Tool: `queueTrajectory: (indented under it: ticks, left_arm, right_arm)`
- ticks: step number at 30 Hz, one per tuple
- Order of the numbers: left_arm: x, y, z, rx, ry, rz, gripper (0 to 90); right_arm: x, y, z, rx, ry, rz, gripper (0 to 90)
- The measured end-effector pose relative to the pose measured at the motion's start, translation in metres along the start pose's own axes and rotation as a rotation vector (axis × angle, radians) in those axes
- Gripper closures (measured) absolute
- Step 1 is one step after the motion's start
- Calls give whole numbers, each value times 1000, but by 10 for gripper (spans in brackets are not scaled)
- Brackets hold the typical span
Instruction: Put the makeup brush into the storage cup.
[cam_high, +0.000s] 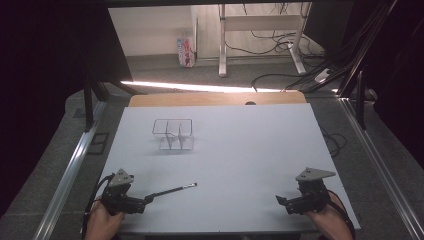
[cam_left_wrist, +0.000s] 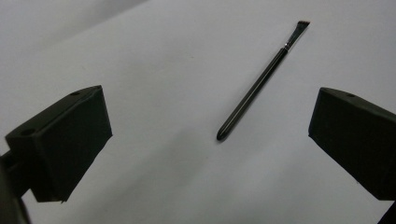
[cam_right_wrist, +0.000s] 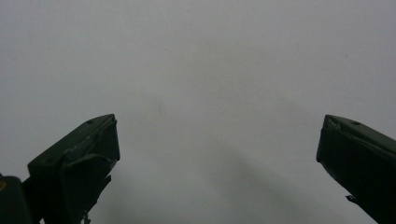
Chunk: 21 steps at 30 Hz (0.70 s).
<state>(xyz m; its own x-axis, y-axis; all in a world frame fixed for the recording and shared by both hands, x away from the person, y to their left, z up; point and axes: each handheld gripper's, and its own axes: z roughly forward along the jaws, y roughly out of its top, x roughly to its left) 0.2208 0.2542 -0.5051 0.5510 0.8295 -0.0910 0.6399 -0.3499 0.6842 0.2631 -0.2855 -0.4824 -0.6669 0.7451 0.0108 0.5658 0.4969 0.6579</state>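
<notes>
A slim black brush (cam_high: 172, 190) is seen lying flat on the white table (cam_high: 240, 150), well on the near side of the clear divided organiser (cam_high: 173, 134), which is taken as the landmark. The bristle tip is turned toward the table's middle, and the handle end is pointed at the left gripper (cam_high: 145, 201). That gripper is held low at the near left corner, far from the organiser; its jaws are spread wide with nothing between them. In the left gripper view the brush (cam_left_wrist: 259, 83) is found ahead of the jaws, untouched. The right gripper (cam_high: 281, 200) is held at the near right corner, farthest from the organiser, its jaws likewise spread wide over bare table.
</notes>
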Motion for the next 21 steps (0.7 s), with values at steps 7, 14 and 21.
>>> queueTrajectory:
  ticks: [7, 14, 21]
  left_arm:
    - [-1, 1, 0, -5, -15, 9, 0]
    - [-3, 5, -2, -16, -14, 33, 1]
    - [-3, 9, -1, -11, -21, 19, 2]
  right_arm:
    - [-1, 0, 0, 6, -6, -3, 0]
    - [-1, 0, 0, 7, -7, -1, 0]
    - [-1, 0, 1, 9, -2, 2, 0]
